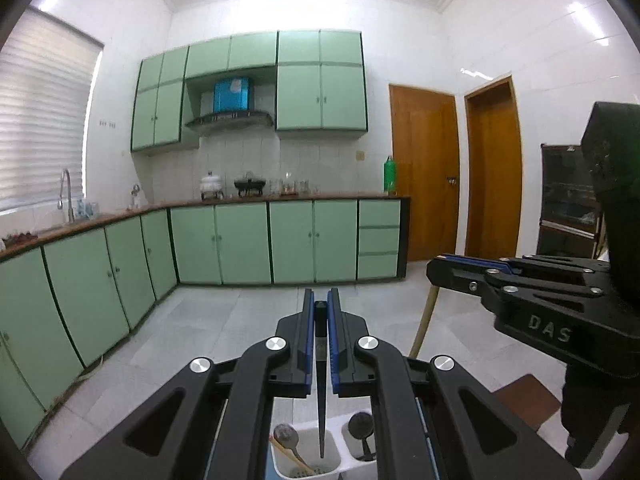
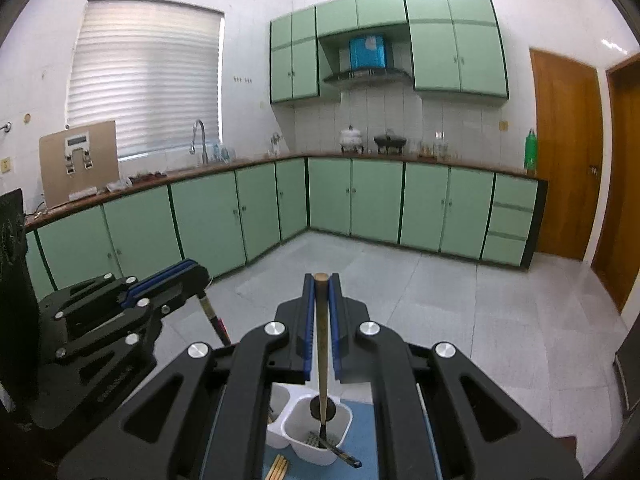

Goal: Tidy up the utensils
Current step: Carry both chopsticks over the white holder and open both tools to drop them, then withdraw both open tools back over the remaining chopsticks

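Two claws, left claw [image 1: 320, 304] clenched on one dark utensil [image 1: 321, 400], right claw [image 2: 321, 280] on one wooden-handled utensil [image 2: 321, 340]

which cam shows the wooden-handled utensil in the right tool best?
Right wrist view. The wooden-handled utensil runs between that tool's blue pads, its dark lower end over the white holder. The left wrist view shows only part of its pale handle hanging below the right tool.
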{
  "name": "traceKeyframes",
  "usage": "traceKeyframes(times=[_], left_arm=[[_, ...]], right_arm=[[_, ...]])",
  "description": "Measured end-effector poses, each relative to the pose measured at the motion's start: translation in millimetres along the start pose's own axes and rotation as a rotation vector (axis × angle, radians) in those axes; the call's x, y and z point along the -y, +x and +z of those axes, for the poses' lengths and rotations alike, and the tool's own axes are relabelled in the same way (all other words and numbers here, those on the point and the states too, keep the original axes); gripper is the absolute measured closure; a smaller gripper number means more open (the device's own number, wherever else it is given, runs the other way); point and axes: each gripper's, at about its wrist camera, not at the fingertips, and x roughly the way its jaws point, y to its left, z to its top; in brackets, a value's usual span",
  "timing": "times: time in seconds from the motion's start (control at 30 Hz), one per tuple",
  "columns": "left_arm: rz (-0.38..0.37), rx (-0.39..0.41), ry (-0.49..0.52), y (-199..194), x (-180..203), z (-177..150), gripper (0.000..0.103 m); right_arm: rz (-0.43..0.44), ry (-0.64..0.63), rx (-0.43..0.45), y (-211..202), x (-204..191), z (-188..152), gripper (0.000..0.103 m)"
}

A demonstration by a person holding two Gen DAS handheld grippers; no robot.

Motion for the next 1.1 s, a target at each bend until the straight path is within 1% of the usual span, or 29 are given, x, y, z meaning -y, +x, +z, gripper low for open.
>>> traceKeyframes(times=[0.1,0.17,0.2,0.23,0.27,0.3,0.33,0.4,0.47,0.53,0.6,0.63,0.7,0.73,0.77,0.8,0.83,0.9,1.0,1.03,1.1], left_arm=[[0.004,-0.055,-0.008,17.2,-5.4,-15.7,0.097],[0.005,-0.099,-0.024,26.0,-8.2,-27.0,0.096],[0.005,-0.109,-0.028,26.8,-9.5,-30.7,0.092],[0.003,-0.124,-0.035,26.5,-10.6,-35.3,0.085],[0.001,-0.13,-0.039,24.3,-11.7,-37.8,0.081],[0.002,-0.132,-0.04,21.5,-12.1,-38.8,0.074],[0.003,-0.129,-0.036,16.4,-11.8,-39.8,0.071],[0.004,-0.123,-0.026,6.5,-11.8,-39.8,0.069],[0.001,-0.122,-0.026,-8.7,-10.1,-41.2,0.063],[-0.001,-0.117,-0.026,-27.8,-7.8,-44.8,0.059],[0.006,-0.125,-0.023,-39.3,-6.7,-49.2,0.055],[0.009,-0.139,-0.023,-48.3,-5.6,-55.0,0.053],[0.006,-0.165,-0.033,-64.8,-4.0,-70.1,0.05],[0.007,-0.178,-0.035,-68.8,-3.5,-75.7,0.048],[0.008,-0.197,-0.037,-75.1,-1.8,-85.7,0.047],[0.012,-0.218,-0.043,-79.2,-1.3,-94.7,0.045],[0.008,-0.249,-0.054,-84.5,0.8,-108.0,0.044],[-0.003,-0.314,-0.063,-91.3,4.7,-132.8,0.043],[0.001,-0.39,-0.072,-101.5,8.7,-170.1,0.043],[0.004,-0.416,-0.077,-103.9,9.0,-182.1,0.043],[0.009,-0.464,-0.087,-105.8,9.0,-203.3,0.043]], right_arm=[[-0.002,0.007,-0.04,12.7,-1.1,-15.9,0.097],[-0.004,0.009,-0.085,22.4,-1.8,-26.9,0.096],[-0.002,0.015,-0.102,25.5,-1.8,-30.4,0.095],[-0.003,0.024,-0.112,27.2,0.1,-33.7,0.095],[-0.006,0.033,-0.113,25.6,0.3,-36.6,0.094],[-0.01,0.041,-0.111,23.2,1.1,-37.6,0.09],[-0.018,0.054,-0.101,18.0,3.4,-38.3,0.081],[-0.03,0.064,-0.079,7.5,4.3,-38.2,0.072],[-0.054,0.052,-0.057,-10.1,5.3,-41.3,0.069],[-0.066,0.05,-0.04,-28.7,5.8,-49.9,0.056],[-0.073,0.042,-0.034,-48.3,3.9,-62.4,0.051],[-0.078,0.039,-0.035,-56.5,2.7,-70.0,0.043],[-0.085,0.034,-0.035,-70.8,1.2,-85.2,0.031],[-0.09,0.033,-0.037,-79.2,-0.9,-97.0,0.025],[-0.09,0.031,-0.046,-85.6,-2.5,-109.0,0.022],[-0.088,0.033,-0.062,-91.4,-5.9,-124.0,0.016],[-0.087,0.038,-0.077,-95.2,-8.3,-136.3,0.014],[-0.083,0.05,-0.126,-99.4,-14.9,-165.2,0.013],[-0.081,0.067,-0.192,-101.7,-24.5,-201.4,0.013],[-0.082,0.079,-0.226,-100.0,-28.4,-218.6,0.013],[-0.07,0.095,-0.27,-99.0,-36.0,-239.6,0.013]])
